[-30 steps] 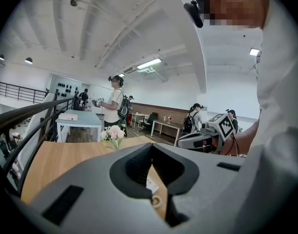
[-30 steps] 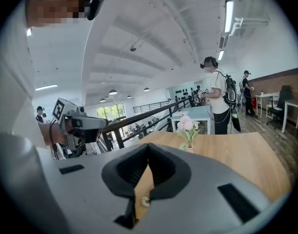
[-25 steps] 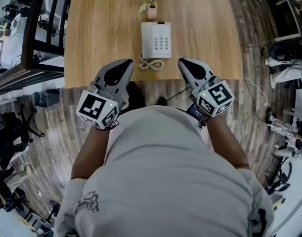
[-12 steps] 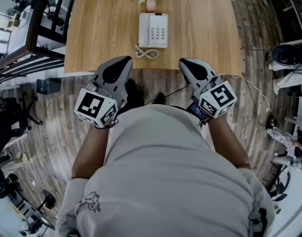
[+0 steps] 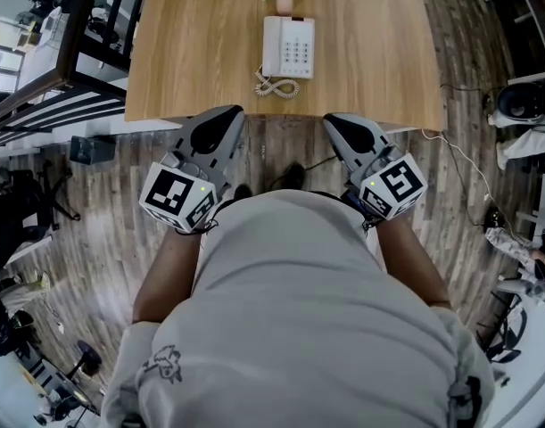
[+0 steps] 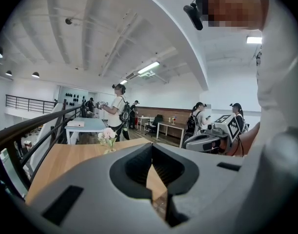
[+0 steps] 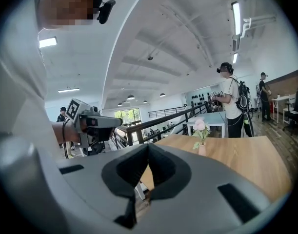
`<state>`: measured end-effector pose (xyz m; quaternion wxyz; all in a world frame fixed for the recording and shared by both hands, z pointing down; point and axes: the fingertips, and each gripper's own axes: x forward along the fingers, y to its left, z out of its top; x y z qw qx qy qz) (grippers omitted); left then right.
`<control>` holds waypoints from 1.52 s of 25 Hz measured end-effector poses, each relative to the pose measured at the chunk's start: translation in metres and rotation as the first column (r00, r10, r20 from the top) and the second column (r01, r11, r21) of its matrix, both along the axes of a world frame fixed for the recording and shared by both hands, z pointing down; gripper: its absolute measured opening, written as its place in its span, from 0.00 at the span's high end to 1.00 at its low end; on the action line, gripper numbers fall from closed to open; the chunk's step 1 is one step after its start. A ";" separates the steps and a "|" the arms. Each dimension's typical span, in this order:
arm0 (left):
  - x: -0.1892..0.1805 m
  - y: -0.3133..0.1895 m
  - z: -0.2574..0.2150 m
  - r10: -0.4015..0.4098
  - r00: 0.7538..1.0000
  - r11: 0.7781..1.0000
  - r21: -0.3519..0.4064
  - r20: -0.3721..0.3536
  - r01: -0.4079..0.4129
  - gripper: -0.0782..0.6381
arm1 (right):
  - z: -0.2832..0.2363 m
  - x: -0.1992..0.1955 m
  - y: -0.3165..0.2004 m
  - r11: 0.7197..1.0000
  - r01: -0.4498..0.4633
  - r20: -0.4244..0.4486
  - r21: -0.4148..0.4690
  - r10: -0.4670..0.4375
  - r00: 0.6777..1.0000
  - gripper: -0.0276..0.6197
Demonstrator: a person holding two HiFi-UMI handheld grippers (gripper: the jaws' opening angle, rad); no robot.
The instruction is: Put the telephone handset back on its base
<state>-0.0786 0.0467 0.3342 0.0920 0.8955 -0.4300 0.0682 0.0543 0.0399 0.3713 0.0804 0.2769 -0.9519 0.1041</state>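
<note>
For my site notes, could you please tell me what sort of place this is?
Probably an open-plan office or lab: a wooden table with a telephone, a railing beside it, other people with backpacks.

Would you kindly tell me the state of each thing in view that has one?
Handset: resting on its base.
Cord: coiled.
Vase: upright, holding flowers.
Left gripper: shut, empty.
Right gripper: shut, empty.

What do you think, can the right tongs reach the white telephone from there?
Probably not yet: the right tongs, shut, hang short of the near edge of the light wooden table, and the white push-button telephone sits farther in. Nothing blocks the way.
</note>
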 end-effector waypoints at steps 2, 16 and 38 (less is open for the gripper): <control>-0.008 0.008 -0.001 0.011 1.000 1.000 -0.001 -0.006 -0.011 0.88 | -0.002 -0.009 0.007 1.000 -0.010 0.000 0.003 0.010 1.000 0.95; -0.081 0.069 -0.007 0.127 0.991 0.992 0.010 -0.031 -0.126 0.88 | -0.023 -0.076 0.069 0.994 -0.099 -0.012 0.048 0.099 0.995 0.95; -0.124 0.095 0.007 0.213 0.975 0.977 -0.003 -0.057 -0.213 0.88 | -0.021 -0.117 0.112 0.974 -0.208 -0.023 0.084 0.211 0.977 0.95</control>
